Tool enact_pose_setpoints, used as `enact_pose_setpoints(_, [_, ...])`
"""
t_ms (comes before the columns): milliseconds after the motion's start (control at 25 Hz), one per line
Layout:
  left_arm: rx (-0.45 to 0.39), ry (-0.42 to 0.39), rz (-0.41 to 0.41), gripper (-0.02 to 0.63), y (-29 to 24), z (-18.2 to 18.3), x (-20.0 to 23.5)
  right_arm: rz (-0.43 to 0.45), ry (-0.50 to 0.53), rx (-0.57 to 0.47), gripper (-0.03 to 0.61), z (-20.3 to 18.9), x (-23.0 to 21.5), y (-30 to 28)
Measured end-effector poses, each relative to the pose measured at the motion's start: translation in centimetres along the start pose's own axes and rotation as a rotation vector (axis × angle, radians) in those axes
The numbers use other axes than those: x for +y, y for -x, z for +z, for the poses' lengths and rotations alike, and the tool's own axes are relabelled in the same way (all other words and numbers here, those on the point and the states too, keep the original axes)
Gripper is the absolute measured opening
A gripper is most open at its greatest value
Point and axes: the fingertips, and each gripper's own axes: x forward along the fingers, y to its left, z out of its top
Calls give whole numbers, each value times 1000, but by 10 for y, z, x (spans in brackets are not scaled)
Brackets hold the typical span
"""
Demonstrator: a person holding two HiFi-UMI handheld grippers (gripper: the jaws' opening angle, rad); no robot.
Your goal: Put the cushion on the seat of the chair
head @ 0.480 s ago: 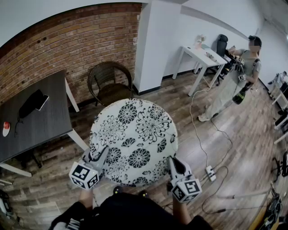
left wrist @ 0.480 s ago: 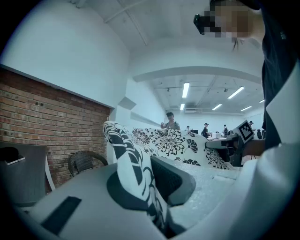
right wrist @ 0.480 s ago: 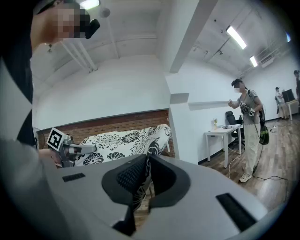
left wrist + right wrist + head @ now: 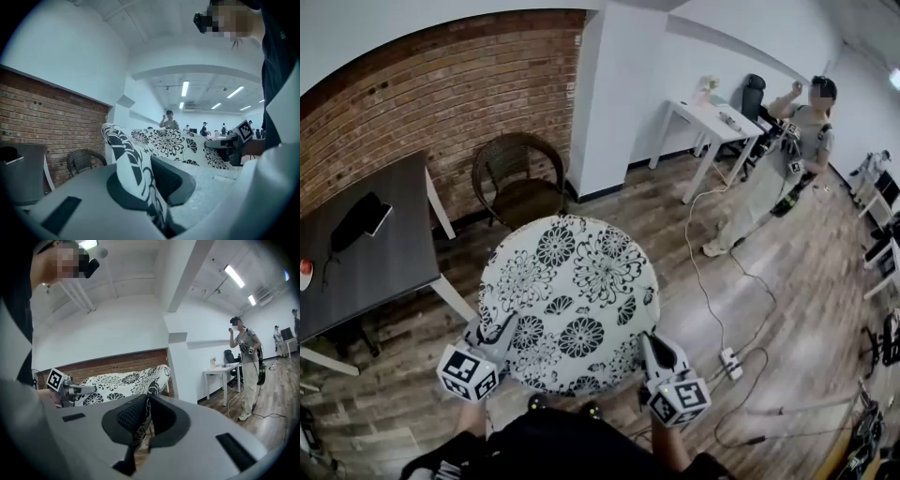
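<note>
A round white cushion (image 4: 569, 298) with black flower print hangs level in front of me, held at its near edge by both grippers. My left gripper (image 4: 495, 339) is shut on the cushion's near left rim (image 4: 133, 171). My right gripper (image 4: 645, 349) is shut on the near right rim (image 4: 140, 425). The brown wicker chair (image 4: 516, 178) stands beyond the cushion against the brick wall, its seat bare; it also shows low in the left gripper view as the chair (image 4: 83, 161).
A dark table (image 4: 358, 253) with a black device stands at the left. A white pillar (image 4: 614, 94) rises right of the chair. A white desk (image 4: 715, 127) and a standing person (image 4: 778, 164) are at the far right. Cables and a power strip (image 4: 729, 361) lie on the wood floor.
The whole view has shifted slightly left and down; the cushion and both grippers stay in the same hold. The person at the right has raised an arm.
</note>
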Motion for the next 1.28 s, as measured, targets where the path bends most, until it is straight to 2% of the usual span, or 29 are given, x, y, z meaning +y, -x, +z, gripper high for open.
enact_pose_setpoints(440, [2,-18,-19,12,-12,3,-18,-10,-43,-31,18,0,-19,19])
enact_pose_setpoints(760, [-3,-29,-17,12,-9,4,-10,-4,-88,-52,18,0,-13,12])
enact_pose_setpoints(1280, [32,-20,105,12,4,13,-26,115,-113,-10,18,6,-25,0])
